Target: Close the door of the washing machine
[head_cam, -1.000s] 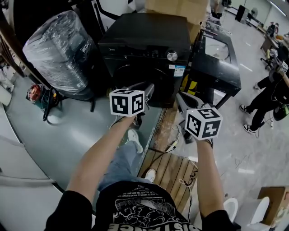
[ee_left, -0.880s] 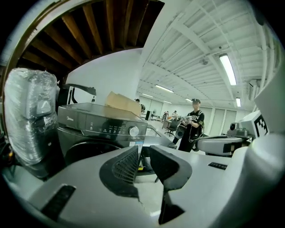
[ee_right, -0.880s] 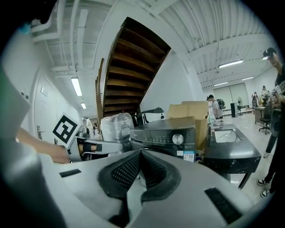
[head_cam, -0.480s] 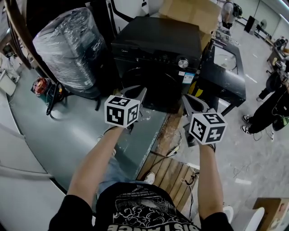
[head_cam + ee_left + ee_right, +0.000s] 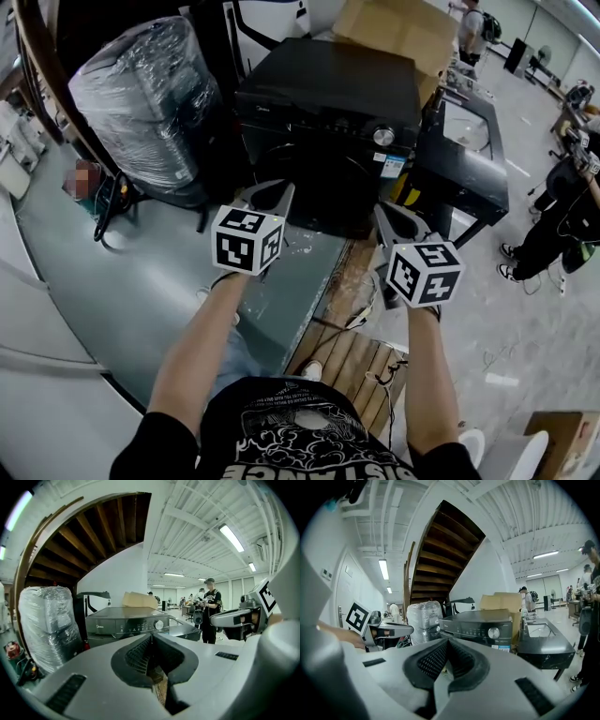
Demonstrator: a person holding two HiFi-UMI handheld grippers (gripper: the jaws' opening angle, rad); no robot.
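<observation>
Head view: the washing machine (image 5: 328, 94) is sitting upper centre, straight ahead of both grippers and apart from each. You're aiming the left gripper (image 5: 267, 194) at its dark front, nearer the door (image 5: 314, 183). The right gripper (image 5: 394, 217) is pointing at the machine's right edge.

Left gripper view: jaws have just been closing, now together w/ nothing btwn.

Right gripper view: jaws together, empty. Machine is showing black w/ a silver knob. Can't tell if the door is ajar.

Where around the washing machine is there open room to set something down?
The top of the washing machine is bare. The grey floor between the plastic-wrapped appliance and the wooden pallet is open too. Crowded: cables lie over the pallet, and a black unit stands close beside the machine at the head view's right.
</observation>
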